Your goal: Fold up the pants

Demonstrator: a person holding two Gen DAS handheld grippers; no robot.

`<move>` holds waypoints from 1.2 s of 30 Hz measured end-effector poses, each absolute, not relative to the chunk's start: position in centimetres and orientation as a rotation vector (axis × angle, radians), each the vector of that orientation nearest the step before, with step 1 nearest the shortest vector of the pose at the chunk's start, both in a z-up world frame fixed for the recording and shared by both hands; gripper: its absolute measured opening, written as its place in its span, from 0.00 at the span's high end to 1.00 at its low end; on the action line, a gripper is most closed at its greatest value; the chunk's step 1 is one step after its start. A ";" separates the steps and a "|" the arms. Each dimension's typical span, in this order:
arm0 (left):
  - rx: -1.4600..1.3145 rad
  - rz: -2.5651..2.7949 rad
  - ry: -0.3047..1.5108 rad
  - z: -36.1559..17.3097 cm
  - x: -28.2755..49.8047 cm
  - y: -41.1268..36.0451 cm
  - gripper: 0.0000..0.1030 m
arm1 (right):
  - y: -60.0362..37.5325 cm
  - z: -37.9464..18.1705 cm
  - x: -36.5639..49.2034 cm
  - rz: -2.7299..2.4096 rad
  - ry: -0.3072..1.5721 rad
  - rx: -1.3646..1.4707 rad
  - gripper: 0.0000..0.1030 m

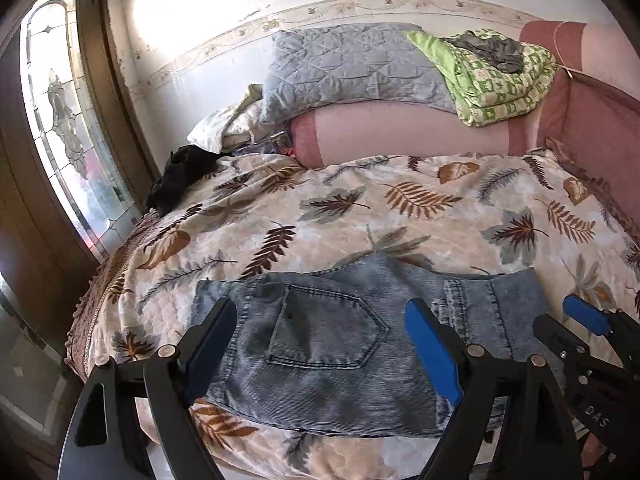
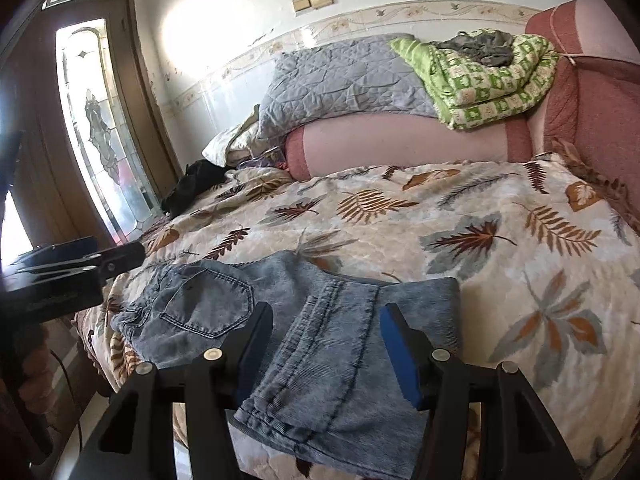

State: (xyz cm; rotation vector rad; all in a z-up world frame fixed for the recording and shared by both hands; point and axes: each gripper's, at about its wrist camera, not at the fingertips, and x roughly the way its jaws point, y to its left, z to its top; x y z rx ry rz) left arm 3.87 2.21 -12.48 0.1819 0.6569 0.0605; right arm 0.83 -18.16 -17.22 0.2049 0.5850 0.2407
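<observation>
Light blue jeans [image 1: 340, 344] lie folded into a compact block near the front edge of the bed, back pocket [image 1: 320, 332] up; they also show in the right wrist view [image 2: 320, 344]. My left gripper [image 1: 324, 340] is open and empty, its fingers spread just above the pocket area. My right gripper [image 2: 326, 336] is open and empty above the folded leg end. The right gripper shows at the right of the left wrist view [image 1: 588, 320]; the left gripper shows at the left of the right wrist view [image 2: 92, 260].
The bed has a leaf-print cover [image 1: 400, 208]. At the back lie a pink bolster [image 1: 400, 132], a grey quilt [image 1: 352, 64], a green blanket [image 1: 500, 80] and a black garment [image 1: 180, 176]. A glass-paned door [image 1: 68, 120] stands left. The bed edge [image 1: 92, 320] drops off front left.
</observation>
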 end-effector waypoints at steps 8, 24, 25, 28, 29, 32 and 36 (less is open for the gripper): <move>0.178 0.120 0.654 -12.4 3.7 5.3 0.16 | -14.8 -17.9 3.3 0.310 0.603 0.202 0.42; 0.118 0.146 0.677 -13.4 4.1 8.5 0.16 | -11.2 -18.1 3.7 0.338 0.627 0.137 0.42; 0.114 0.148 0.678 -13.5 4.1 8.8 0.16 | -11.2 -18.1 3.8 0.338 0.629 0.136 0.42; 0.104 0.156 0.679 -13.6 4.1 9.3 0.16 | -10.7 -17.9 3.9 0.342 0.635 0.125 0.42; 0.097 0.158 0.682 -13.7 4.2 9.6 0.16 | -10.5 -17.8 3.8 0.344 0.634 0.114 0.42; 0.085 0.165 0.684 -13.8 4.5 9.9 0.16 | -10.2 -17.8 3.3 0.336 0.631 0.064 0.42; 0.077 0.172 0.692 -14.1 4.7 9.9 0.16 | -10.6 -17.7 2.8 0.327 0.619 0.054 0.42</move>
